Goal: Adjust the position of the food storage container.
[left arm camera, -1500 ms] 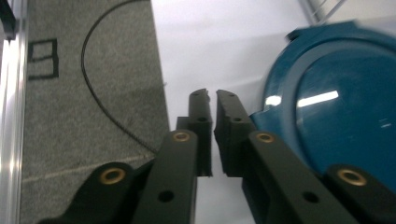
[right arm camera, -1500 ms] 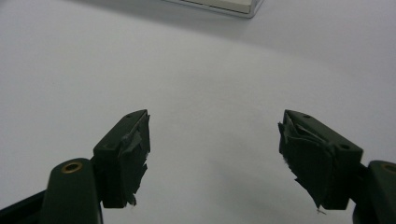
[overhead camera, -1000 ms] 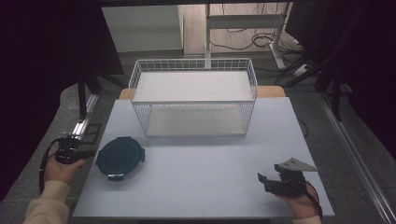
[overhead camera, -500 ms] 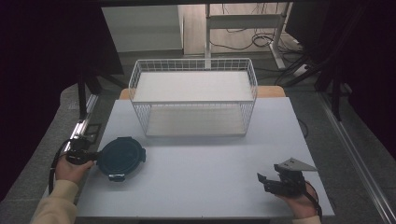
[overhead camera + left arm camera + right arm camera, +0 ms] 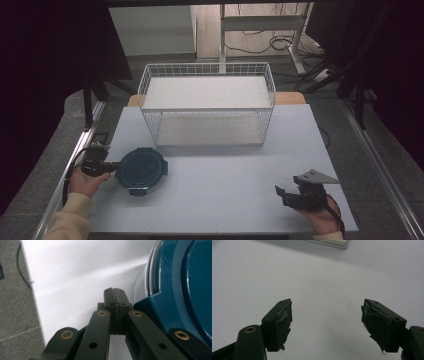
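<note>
A round dark blue lidded container lies on the white table at the left. My left gripper is shut with nothing between its jaws, and its tip sits right at the container's left edge. In the left gripper view the closed gripper rests beside a blue lid clasp; whether it touches the clasp I cannot tell. My right gripper stands open over bare table near the front right, with nothing between its fingers.
A white wire basket stands at the back middle of the table. The table's left edge and grey floor lie just beside the left gripper. Open table spreads between the container and the right gripper.
My left gripper has moved to the right, from the table's left edge up to the blue container's rim. The right gripper has stayed where it was.
</note>
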`<action>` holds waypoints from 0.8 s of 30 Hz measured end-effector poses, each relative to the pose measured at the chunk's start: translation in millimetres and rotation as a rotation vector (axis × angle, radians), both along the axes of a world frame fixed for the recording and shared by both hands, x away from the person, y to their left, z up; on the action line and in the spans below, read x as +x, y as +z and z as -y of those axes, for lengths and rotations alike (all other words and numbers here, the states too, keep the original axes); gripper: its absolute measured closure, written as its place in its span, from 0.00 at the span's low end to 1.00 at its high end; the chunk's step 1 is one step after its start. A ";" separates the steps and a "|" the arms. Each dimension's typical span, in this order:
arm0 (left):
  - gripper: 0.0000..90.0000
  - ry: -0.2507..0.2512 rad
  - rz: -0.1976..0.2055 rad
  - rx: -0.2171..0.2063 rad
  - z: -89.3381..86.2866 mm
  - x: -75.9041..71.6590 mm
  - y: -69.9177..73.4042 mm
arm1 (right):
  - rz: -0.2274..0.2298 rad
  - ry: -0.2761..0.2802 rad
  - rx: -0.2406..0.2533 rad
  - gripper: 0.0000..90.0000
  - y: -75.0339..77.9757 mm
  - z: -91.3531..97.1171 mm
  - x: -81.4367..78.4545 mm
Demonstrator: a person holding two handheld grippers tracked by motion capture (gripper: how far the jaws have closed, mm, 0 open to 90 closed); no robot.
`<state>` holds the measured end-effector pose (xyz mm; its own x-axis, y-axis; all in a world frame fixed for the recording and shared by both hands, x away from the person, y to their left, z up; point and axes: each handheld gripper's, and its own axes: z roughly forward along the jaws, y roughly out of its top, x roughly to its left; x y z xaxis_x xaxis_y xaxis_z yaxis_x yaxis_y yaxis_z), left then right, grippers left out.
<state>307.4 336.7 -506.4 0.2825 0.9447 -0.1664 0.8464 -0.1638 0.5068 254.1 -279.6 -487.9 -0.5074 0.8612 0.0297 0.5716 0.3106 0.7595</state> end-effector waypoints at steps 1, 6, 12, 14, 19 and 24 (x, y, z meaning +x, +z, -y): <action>1.00 -0.010 0.000 -0.005 2.9 -0.1 1.1 | -0.001 0.001 0.000 0.27 0.1 -0.1 -0.2; 1.00 -0.063 0.001 -0.026 21.8 -0.9 3.3 | -0.007 0.001 -0.007 0.27 -1.2 0.1 1.2; 1.00 -0.098 -0.004 -0.045 44.7 -1.5 0.6 | -0.005 0.000 -0.005 0.27 -0.4 0.3 0.3; 1.00 -0.109 -0.007 -0.051 49.3 -2.7 0.8 | -0.004 0.000 -0.005 0.27 -0.3 0.4 0.2; 1.00 -0.129 -0.009 -0.057 58.5 -4.2 1.1 | -0.007 0.001 -0.010 0.27 -1.3 0.2 1.1; 1.00 -0.154 -0.007 -0.098 68.4 -3.5 2.9 | -0.005 0.000 0.003 0.27 -0.2 -0.4 0.3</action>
